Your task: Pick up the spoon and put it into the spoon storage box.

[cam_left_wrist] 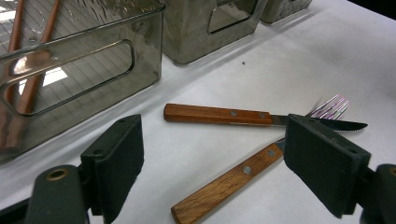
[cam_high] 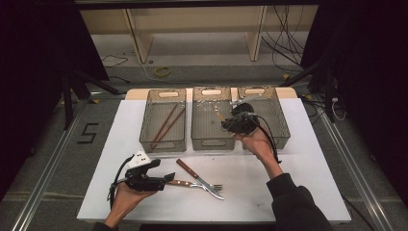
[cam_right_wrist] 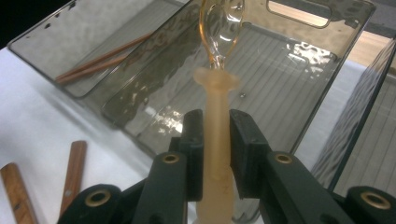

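1. Clamping a pale spoon [cam_right_wrist: 215, 140] by its handle, the right gripper [cam_right_wrist: 215, 154] has both black jaws pressed against the handle's sides; the clear amber bowl of the spoon sits at the top centre of the right gripper view.
2. In the high view the right gripper [cam_high: 239, 121] is right of centre, over the near edge of the middle bin [cam_high: 211, 139] and just beside the right bin [cam_high: 281, 130].
3. In the right gripper view the spoon's bowl hangs above the ribbed floor of the middle bin [cam_right_wrist: 299, 65].
4. The left gripper [cam_left_wrist: 212, 163] has its jaws spread wide with nothing between the pads; it sits at the lower left of the high view [cam_high: 168, 177].
5. Beyond its jaws, a wooden-handled knife [cam_left_wrist: 219, 114] and a wooden-handled fork [cam_left_wrist: 233, 179] lie crossed on the white table [cam_left_wrist: 299, 56].
6. The left bin [cam_high: 162, 139], upper left of centre in the high view, holds two brown chopsticks [cam_high: 167, 125].
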A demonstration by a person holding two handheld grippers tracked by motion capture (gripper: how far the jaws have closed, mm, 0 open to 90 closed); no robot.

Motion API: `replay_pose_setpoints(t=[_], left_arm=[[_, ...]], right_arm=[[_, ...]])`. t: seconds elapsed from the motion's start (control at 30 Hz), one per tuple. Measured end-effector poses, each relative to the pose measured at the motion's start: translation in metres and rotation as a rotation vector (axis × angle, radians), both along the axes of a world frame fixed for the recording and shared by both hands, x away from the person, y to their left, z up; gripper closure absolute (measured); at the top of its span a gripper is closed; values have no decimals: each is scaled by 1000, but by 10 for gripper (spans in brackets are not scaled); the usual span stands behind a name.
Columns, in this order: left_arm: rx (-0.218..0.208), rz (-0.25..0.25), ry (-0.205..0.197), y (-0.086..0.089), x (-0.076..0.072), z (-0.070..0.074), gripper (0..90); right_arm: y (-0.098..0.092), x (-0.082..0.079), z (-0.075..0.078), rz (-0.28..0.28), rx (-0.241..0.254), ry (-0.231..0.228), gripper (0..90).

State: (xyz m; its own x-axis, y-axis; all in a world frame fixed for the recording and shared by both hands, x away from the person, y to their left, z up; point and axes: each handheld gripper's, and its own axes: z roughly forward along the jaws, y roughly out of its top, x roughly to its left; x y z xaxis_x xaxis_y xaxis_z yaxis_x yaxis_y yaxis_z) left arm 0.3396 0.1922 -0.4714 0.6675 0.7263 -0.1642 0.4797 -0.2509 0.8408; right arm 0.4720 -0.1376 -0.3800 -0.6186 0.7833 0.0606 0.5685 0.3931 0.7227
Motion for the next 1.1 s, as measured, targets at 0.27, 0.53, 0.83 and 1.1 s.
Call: replay_pose_setpoints(t=[0.27,0.53,0.83,1.1], left_arm=[[-4,2,1,0,0,0,199],[-4,3,1,1,0,0,199],[-4,3,1,1,0,0,199],[-5,4,0,1,0,0,200]], right_arm=[[12,19,-4,-25,-11,22,770],[22,30,-9,-41,-25,38,770],[27,37,-14,-49,-35,51,768],[28,41,-21,-58,-42,69,765]])
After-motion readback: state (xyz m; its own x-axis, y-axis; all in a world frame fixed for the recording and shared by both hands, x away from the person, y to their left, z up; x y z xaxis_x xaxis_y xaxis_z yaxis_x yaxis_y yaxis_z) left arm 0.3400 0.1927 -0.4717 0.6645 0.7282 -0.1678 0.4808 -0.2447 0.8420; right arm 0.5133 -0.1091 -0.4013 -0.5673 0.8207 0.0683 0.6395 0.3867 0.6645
